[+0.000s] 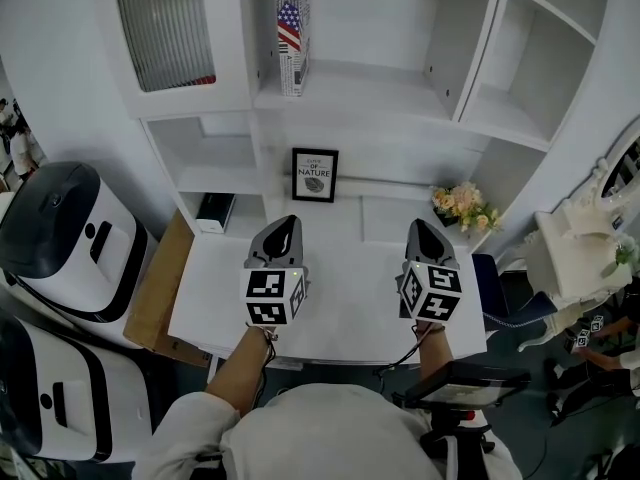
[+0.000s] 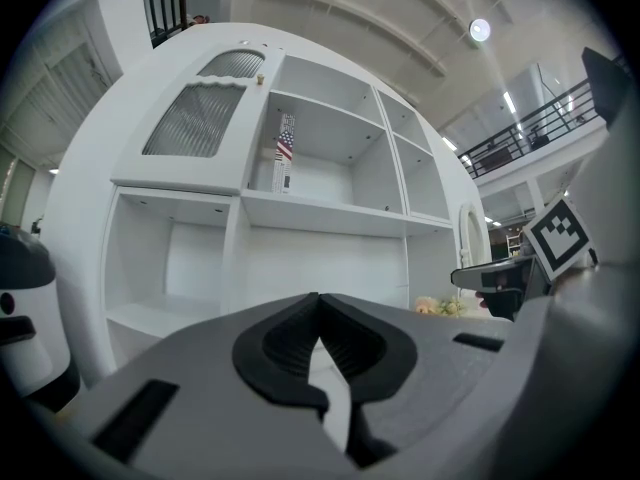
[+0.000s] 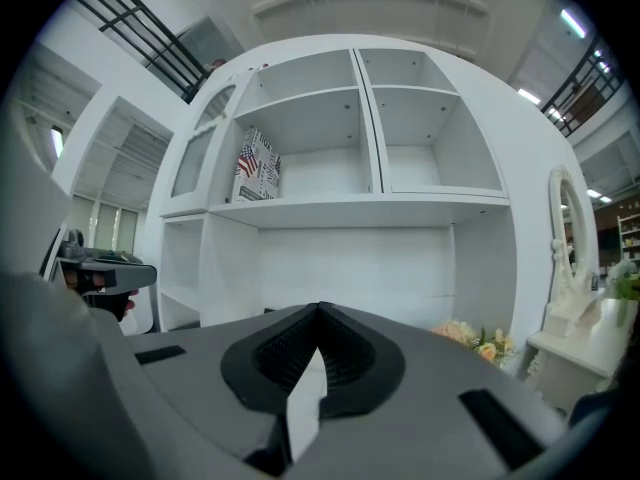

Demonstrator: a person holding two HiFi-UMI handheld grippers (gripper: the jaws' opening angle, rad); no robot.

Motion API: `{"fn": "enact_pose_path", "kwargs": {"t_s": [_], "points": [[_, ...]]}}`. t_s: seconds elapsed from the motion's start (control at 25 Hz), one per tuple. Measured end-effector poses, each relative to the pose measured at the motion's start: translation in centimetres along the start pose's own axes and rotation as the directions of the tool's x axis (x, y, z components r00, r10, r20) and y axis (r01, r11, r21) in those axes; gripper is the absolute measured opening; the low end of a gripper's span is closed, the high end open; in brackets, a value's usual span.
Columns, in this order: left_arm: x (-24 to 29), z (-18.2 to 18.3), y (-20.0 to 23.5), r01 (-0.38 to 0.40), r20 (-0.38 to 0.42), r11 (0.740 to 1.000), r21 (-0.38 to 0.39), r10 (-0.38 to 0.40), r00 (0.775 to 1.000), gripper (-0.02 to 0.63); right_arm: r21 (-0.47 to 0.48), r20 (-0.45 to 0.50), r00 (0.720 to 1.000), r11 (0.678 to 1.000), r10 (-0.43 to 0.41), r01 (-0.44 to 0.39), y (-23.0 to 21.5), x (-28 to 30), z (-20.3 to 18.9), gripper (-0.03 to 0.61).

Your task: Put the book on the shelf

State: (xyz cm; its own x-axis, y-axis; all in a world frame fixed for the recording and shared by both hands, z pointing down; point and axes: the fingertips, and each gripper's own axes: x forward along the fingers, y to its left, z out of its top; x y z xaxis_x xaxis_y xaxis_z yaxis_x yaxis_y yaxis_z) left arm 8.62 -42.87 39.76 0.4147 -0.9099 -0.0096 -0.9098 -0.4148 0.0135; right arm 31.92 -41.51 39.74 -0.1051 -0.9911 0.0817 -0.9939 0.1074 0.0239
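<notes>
Above the white desktop (image 1: 340,308), both hand-held grippers hover side by side, well apart from each other and pointed toward the white shelf unit (image 1: 470,118). Left gripper (image 1: 286,220): jaws pressed together at the tips, nothing between them. Right gripper (image 1: 420,225): jaws likewise pressed together and empty. Each carries its cube of square markers, facing the head camera.

The book (image 1: 291,33), with a flag-patterned cover, stands upright on an upper shelf, at the left side of the middle compartment, just right of the ribbed-glass cabinet door (image 1: 165,26). It is far from both grippers.

On the desk level of the unit, a framed print (image 1: 314,175) stands against the back wall, and a bunch of pale flowers (image 1: 463,206) lies to its right. A black object (image 1: 215,210) sits in the low left compartment; what it is cannot be told. Two white-and-black machines (image 1: 60,238) stand left of the desk.
</notes>
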Motion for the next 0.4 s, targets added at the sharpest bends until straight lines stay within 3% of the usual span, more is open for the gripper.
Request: {"fn": "enact_pose_path", "kwargs": {"t_s": [0.4], "points": [[-0.67, 0.03, -0.02, -0.003, 0.004, 1.0, -0.002, 0.003, 1.0, 0.008, -0.017, 0.005, 1.0, 1.0, 0.002, -0.002, 0.49, -0.55, 0.22, 0.02]]}}
